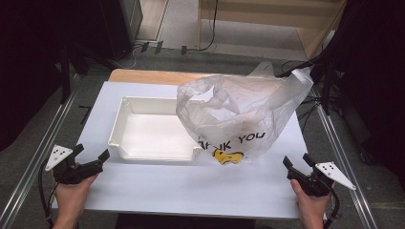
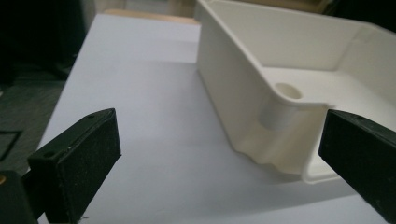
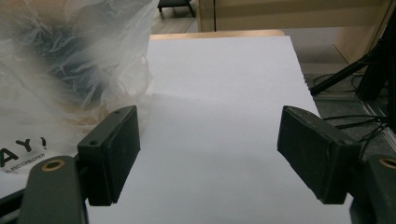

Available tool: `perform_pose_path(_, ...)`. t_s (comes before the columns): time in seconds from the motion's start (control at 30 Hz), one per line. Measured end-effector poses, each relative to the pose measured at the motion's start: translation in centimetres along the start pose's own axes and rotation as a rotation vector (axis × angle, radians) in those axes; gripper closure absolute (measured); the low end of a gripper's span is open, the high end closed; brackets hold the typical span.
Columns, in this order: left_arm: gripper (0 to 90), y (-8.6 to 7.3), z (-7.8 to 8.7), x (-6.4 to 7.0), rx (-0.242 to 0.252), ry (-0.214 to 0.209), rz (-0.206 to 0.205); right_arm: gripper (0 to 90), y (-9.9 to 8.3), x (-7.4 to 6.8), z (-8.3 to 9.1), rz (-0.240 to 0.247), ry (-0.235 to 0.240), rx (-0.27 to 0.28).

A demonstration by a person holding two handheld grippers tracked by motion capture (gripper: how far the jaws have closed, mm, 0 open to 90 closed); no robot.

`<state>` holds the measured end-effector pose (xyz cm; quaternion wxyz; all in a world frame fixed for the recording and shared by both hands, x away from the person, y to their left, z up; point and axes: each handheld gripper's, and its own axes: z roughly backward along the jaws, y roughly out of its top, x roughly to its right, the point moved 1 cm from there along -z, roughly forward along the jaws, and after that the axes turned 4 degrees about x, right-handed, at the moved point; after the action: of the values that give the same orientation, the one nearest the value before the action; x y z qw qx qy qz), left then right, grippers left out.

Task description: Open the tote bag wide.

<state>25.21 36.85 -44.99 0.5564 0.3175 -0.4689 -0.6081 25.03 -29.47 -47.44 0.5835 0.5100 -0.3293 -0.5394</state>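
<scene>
While both claws, left (image 1: 90, 159) and right (image 1: 297, 166), are hovering wide and empty, nothing seems begun: tray (image 1: 125, 138) is sitting bare, bag (image 1: 248, 107) is slumping beside it on the worktop (image 1: 191, 186).

A tray (image 1: 153, 131) sits on the table (image 1: 191, 186) at the centre left of the high view; a plastic bag (image 1: 239, 112) stands at its right, overlapping the tray's right end; the left gripper (image 1: 90, 155) rests at the lower left, near the tray's corner; the right gripper (image 1: 297, 164) rests at the lower right, below the bag; bare tabletop runs between them along the bottom.
</scene>
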Motion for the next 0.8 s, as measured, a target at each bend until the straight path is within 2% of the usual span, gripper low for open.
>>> perform_pose_path(0.07, 0.0, 0.2, 0.0, 0.4, -0.016, 0.016, -0.025, 22.3, 0.2, -0.1, 0.2, 0.0, 0.005, -0.002)
perform_pose_path(0.13, 0.0, 0.5, 0.3, 1.0, -0.026, 0.012, -0.041, 22.3, 0.6, -0.3, 0.4, -0.007, 0.017, 0.012)
perform_pose_path(0.27, 0.0, 0.6, 1.4, 1.4, 0.032, -0.059, -0.029, 21.5, 1.9, -1.3, 1.0, 0.013, 0.035, 0.039)
perform_pose_path(0.3, 4.1, 0.7, 1.7, 1.4, 0.046, -0.057, -0.016, 21.4, 2.4, -1.8, 1.3, 0.008, 0.043, 0.053)
perform_pose_path(0.33, 4.1, 0.8, 1.9, 1.5, 0.057, -0.051, -0.012, 21.4, 2.4, -1.8, 1.3, 0.008, 0.043, 0.053)
perform_pose_path(0.4, 14.0, 0.9, 2.6, 1.9, 0.094, -0.035, -0.025, 20.6, 3.5, -2.7, 1.8, 0.011, 0.064, 0.074)
perform_pose_path(0.5, 14.3, 1.1, 3.1, 2.3, 0.113, -0.051, -0.042, 20.1, 4.3, -3.3, 2.1, 0.02, 0.078, 0.087)
perform_pose_path(0.57, 15.0, 1.3, 3.3, 2.5, 0.13, -0.047, -0.035, 19.1, 5.4, -4.4, 2.4, 0.036, 0.091, 0.108)
perform_pose_path(0.67, 15.4, 1.7, 3.5, 2.8, 0.148, -0.049, -0.029, 18.6, 6.1, -5.1, 2.4, 0.043, 0.092, 0.116)
perform_pose_path(0.8, 15.4, 2.1, 3.6, 3.6, 0.148, -0.063, -0.054, 17.6, 6.8, -6.0, 1.9, 0.055, 0.107, 0.114)
